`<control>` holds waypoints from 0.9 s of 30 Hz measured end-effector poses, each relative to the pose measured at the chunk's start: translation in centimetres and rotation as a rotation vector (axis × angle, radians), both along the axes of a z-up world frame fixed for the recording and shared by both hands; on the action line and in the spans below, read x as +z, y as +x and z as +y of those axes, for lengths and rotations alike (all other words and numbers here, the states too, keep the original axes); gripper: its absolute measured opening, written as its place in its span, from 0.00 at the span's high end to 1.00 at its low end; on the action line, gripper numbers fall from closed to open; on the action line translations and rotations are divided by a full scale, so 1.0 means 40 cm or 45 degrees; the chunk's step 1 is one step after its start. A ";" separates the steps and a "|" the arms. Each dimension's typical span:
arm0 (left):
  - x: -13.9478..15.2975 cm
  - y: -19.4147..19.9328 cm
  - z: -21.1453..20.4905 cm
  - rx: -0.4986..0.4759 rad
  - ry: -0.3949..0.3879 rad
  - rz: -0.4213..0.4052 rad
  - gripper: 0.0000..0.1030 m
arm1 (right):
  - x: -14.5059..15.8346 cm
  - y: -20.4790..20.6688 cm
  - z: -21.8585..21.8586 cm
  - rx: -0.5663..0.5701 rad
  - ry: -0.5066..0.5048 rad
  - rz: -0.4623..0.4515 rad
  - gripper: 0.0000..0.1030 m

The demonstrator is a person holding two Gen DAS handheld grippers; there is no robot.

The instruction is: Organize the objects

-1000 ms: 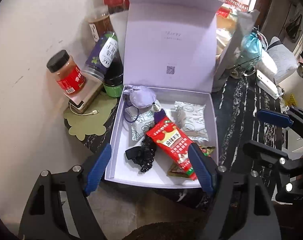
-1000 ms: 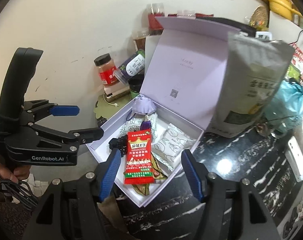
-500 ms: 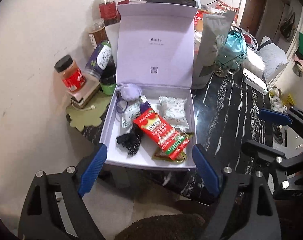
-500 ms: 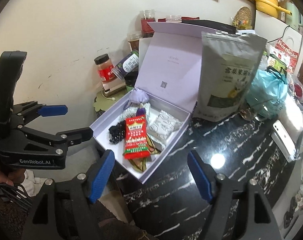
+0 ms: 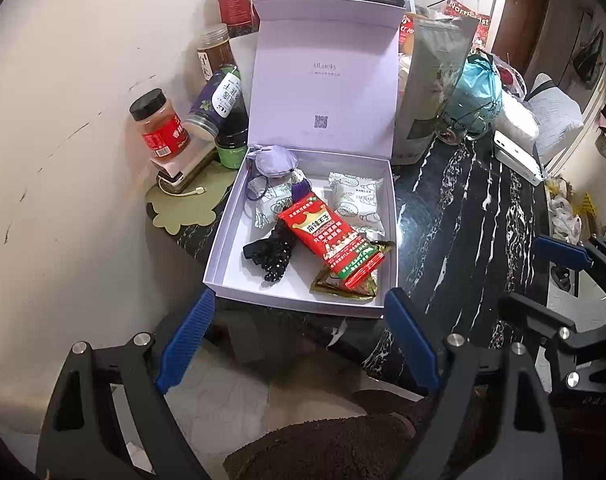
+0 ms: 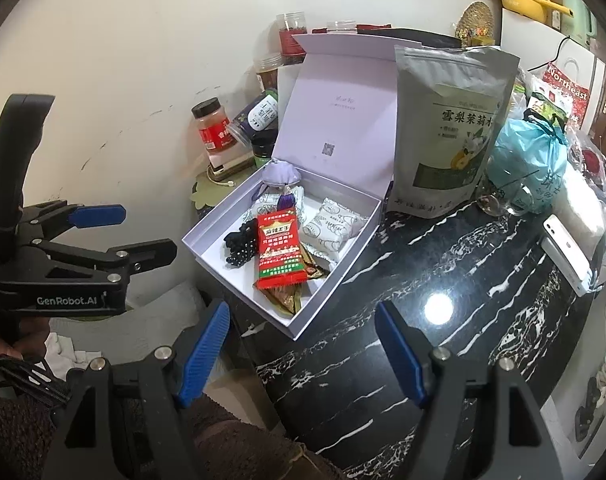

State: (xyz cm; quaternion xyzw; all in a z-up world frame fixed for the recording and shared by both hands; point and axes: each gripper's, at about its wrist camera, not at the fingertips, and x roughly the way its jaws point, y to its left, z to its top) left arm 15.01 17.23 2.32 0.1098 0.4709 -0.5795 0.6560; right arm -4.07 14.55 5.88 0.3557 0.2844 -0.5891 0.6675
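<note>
Both hand-held grippers (image 5: pixel 299 344) (image 6: pixel 303 348) gape, empty

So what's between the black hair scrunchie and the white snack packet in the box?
The red snack packet lies between the black scrunchie and white packet; the left wrist view shows it.

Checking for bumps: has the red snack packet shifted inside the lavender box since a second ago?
No. The red snack packet lies just as before, across the gold wrapper beside the black hair tie in the lavender box.

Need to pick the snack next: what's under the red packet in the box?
Under the red packet a gold-brown wrapper pokes out; a white sachet is overlapped. Anything beneath its middle is hidden.
</note>
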 end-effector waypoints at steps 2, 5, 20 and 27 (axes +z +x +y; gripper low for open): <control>0.000 -0.003 0.003 0.016 0.000 -0.002 0.16 | -0.002 0.005 0.005 0.010 0.004 0.000 0.26; -0.004 -0.011 0.009 0.022 0.013 -0.003 0.16 | -0.004 0.008 0.009 0.020 0.003 0.002 0.26; -0.007 -0.016 0.037 0.073 -0.037 0.054 0.16 | 0.001 0.017 0.017 0.023 -0.006 -0.002 0.26; -0.010 -0.021 0.042 0.076 -0.030 0.050 0.16 | 0.003 0.027 0.022 0.033 -0.002 0.001 0.26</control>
